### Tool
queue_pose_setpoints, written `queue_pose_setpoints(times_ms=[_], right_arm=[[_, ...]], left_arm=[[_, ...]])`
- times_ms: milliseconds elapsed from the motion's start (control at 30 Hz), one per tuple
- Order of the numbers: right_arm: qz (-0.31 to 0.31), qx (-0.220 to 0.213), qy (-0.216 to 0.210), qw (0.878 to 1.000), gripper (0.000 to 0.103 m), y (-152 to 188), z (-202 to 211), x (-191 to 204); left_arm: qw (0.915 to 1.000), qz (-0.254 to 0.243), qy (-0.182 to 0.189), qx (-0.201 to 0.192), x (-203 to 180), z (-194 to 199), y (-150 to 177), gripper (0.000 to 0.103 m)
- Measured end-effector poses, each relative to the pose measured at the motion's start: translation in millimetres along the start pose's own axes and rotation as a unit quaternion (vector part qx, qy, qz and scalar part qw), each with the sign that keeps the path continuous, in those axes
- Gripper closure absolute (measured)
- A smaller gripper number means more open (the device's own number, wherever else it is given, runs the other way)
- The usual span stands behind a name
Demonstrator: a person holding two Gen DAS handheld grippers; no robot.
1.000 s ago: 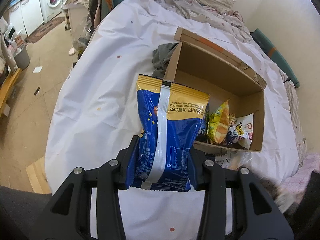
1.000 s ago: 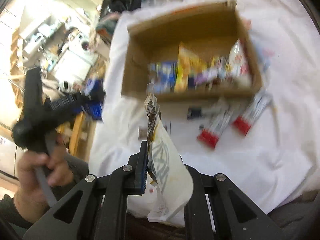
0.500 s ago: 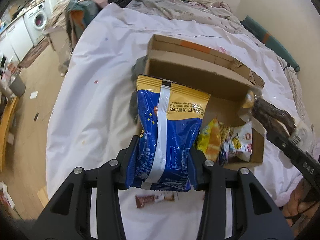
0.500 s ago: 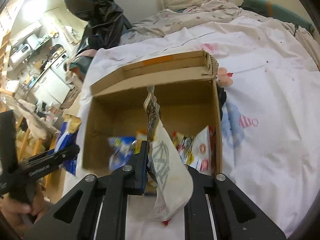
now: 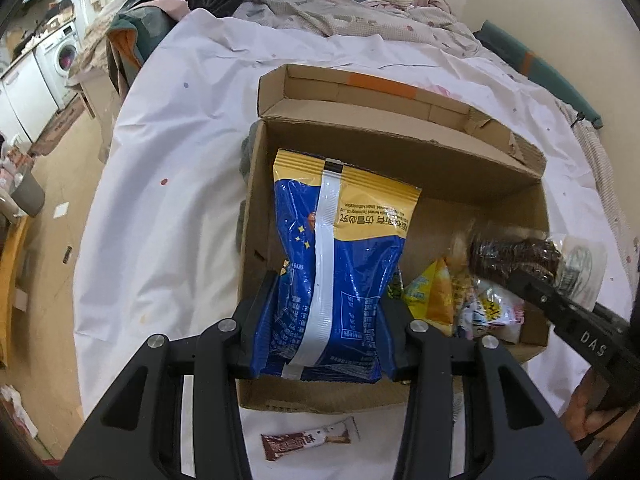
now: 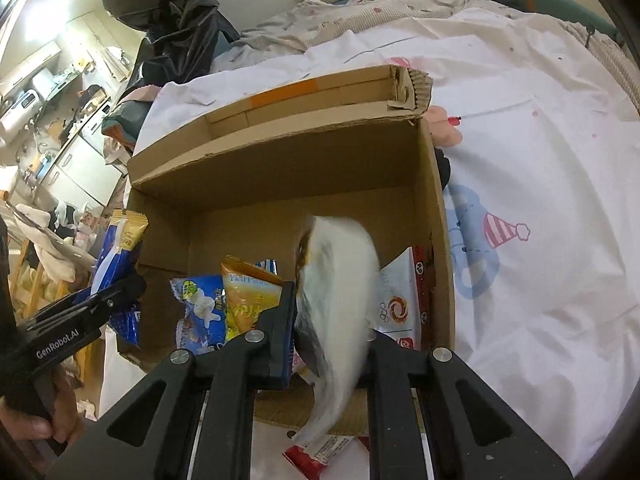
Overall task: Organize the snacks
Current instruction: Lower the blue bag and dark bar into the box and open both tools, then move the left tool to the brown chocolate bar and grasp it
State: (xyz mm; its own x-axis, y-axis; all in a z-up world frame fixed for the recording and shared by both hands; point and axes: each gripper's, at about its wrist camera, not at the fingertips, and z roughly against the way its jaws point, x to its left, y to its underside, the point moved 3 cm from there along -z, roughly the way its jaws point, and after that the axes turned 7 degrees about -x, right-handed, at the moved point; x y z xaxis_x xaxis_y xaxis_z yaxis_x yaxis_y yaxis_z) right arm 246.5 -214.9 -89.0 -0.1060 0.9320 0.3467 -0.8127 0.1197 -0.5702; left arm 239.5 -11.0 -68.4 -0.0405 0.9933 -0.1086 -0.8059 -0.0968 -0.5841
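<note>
Firstly, left wrist view: left gripper (image 5: 326,326) pinches the lower part of a blue-and-yellow snack bag (image 5: 340,268), held upright over the left half of the open cardboard box (image 5: 400,152) on the white sheet (image 5: 180,140). At four o'clock in the box, small snack packets (image 5: 460,300). At three o'clock, right gripper (image 5: 516,276) clamping a clear packet of dark biscuits (image 5: 516,254). At six o'clock, outside the box, a brown chocolate bar (image 5: 306,442), seen only here. Right wrist view: right gripper (image 6: 330,320) pressed on that packet (image 6: 340,280), blurred white here, above the box (image 6: 280,160) interior; packets (image 6: 224,304) stand along the near wall; a red-and-white stick pack (image 6: 316,454) at six o'clock; left gripper (image 6: 120,294) with its bag (image 6: 120,252) at nine o'clock, over the box's left edge.
</note>
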Motion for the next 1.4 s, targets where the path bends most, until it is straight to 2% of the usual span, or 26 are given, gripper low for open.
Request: queue_pose_setpoints(times_ms=[267, 333, 367, 400, 433, 467, 500, 600, 700, 967, 1300, 1400], right_arm=[[-0.013, 0.025, -0.012, 1.0, 0.084, 3.7, -9.6, 0.7], [-0.009, 0.031, -0.011, 0.999, 0.082, 5.5, -10.9, 2.8], [-0.007, 0.033, -0.013, 0.999, 0.076, 5.9, -10.6, 4.2], [-0.003, 0.034, -0.017, 0.999, 0.066, 6.1, -10.3, 6.4], [0.003, 0.033, -0.016, 0.999, 0.034, 6.1, -9.0, 9.0], [0.007, 0.028, -0.012, 1.0, 0.011, 6.0, -7.2, 10.7], [0.018, 0.007, -0.001, 1.0, 0.008, 4.4, -1.4, 13.3], [0.047, -0.018, 0.016, 0.999, 0.008, -0.2, 8.1, 19.3], [0.048, -0.037, 0.02, 0.998, 0.008, -3.5, 15.9, 18.9], [0.01, -0.029, 0.006, 1.0, 0.008, -7.1, 17.8, 4.6], [-0.031, -0.031, -0.01, 0.999, 0.008, -8.0, 29.8, -3.9], [-0.013, -0.047, -0.012, 0.999, 0.008, -8.1, 45.9, 0.3]], left_arm=[[0.9998, 0.009, 0.014, 0.005, -3.2, -0.6, 1.9, 0.063], [0.9999, 0.007, 0.015, 0.003, -4.4, 0.3, 1.7, 0.056], [0.9999, 0.006, 0.014, 0.001, -4.7, 1.4, 1.9, 0.046], [0.9999, 0.008, 0.015, -0.001, -4.6, 2.4, 1.4, 0.039], [0.9998, 0.011, 0.014, -0.006, -3.7, 4.6, 1.0, 0.023], [0.9997, 0.013, 0.014, -0.013, -3.7, 7.8, 0.6, 0.013], [0.9996, 0.013, 0.015, -0.021, -4.2, 11.4, 0.2, 0.01], [0.9994, 0.008, 0.017, -0.03, -5.9, 17.2, -1.0, 0.009], [0.9993, 0.013, 0.015, -0.033, -3.5, 19.2, -0.8, 0.009], [0.9993, 0.016, 0.015, -0.029, -1.7, 18.7, 1.8, 0.009], [0.9978, -0.006, 0.003, -0.066, -2.5, 34.5, 3.6, 0.009], [0.9972, -0.008, -0.004, -0.075, 2.3, 43.5, 5.0, 0.009]])
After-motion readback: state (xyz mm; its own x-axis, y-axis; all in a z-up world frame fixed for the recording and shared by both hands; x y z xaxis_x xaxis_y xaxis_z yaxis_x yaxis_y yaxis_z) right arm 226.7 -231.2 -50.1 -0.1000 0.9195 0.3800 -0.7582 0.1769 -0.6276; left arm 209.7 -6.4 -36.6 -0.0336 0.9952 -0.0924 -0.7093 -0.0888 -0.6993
